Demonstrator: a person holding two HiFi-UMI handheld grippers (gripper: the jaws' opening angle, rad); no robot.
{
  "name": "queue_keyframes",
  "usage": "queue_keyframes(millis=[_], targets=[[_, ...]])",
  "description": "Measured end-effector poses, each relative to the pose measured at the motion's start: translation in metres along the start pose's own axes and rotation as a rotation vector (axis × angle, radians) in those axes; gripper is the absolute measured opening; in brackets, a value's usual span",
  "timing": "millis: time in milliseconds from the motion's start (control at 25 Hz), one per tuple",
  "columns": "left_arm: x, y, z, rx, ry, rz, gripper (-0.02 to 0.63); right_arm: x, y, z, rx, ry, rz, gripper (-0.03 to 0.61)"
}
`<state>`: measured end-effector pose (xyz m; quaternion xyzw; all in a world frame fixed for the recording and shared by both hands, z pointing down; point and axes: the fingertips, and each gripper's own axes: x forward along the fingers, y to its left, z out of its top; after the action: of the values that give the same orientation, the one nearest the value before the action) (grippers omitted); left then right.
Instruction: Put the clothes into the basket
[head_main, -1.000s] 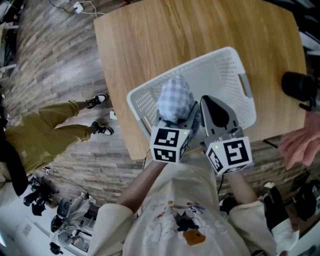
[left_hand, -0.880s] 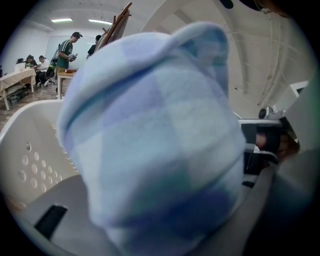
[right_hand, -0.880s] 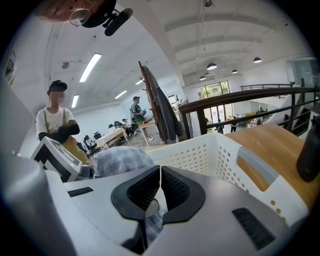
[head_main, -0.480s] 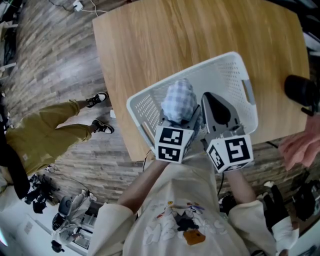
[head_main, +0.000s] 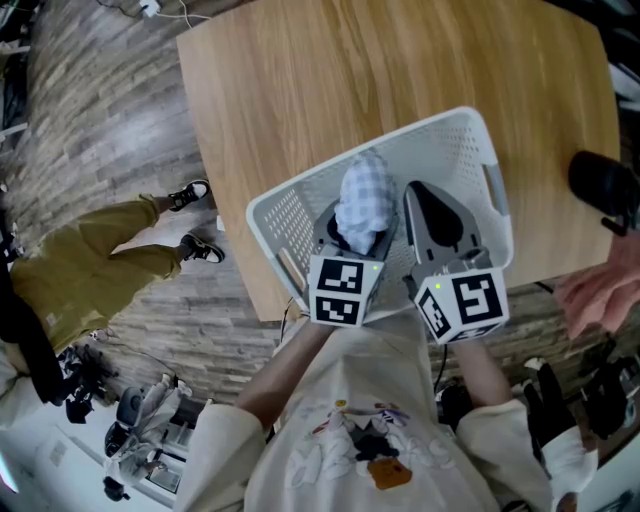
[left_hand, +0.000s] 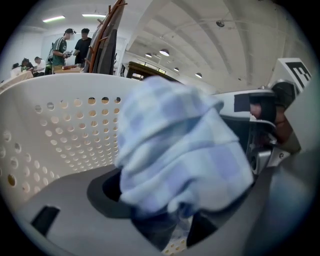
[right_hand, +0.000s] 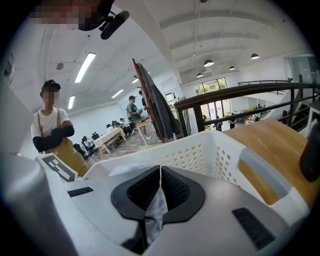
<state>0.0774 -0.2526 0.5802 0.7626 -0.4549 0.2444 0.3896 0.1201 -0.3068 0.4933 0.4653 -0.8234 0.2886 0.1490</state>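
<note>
Blue-checked cloth (head_main: 363, 200) bundled between the opening jaws of the left gripper (head_main: 350, 235), pads spread wide, above the white basket (head_main: 455, 150) on the wooden table (head_main: 330, 90), right gripper (right_hand: 160, 175) alongside, closed on a thin fold of the cloth

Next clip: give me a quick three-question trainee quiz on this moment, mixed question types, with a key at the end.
1. True or false: the basket stands on a chair.
2. The cloth over the basket is: A plain red, B blue-and-white check, C black stripes.
3. Fill in: the right tongs are shut on a thin fold of ____.

Key: 1 false, it stands on the table; 2 B; 3 cloth.
</note>
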Motion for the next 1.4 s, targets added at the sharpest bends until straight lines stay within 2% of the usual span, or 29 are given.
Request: queue_keyframes(millis=[360, 920, 1120, 1400], targets=[[0.009, 0.001, 0.004, -0.001, -0.012, 0.018, 0.307, -0.003, -0.008, -0.001, 0.008, -0.005, -0.007, 0.025], [-0.008, -0.007, 0.015, 0.007, -0.063, 0.007, 0.307, -0.019, 0.001, 0.008, -0.004, -0.037, -0.002, 0.025], [-0.022, -0.013, 0.018, -0.022, -0.086, -0.025, 0.305, -0.031, 0.012, 0.016, -0.01, -0.058, -0.002, 0.025], [-0.045, -0.024, 0.024, 0.0, -0.134, -0.034, 0.23, -0.051, 0.022, 0.02, -0.031, -0.083, -0.008, 0.025]])
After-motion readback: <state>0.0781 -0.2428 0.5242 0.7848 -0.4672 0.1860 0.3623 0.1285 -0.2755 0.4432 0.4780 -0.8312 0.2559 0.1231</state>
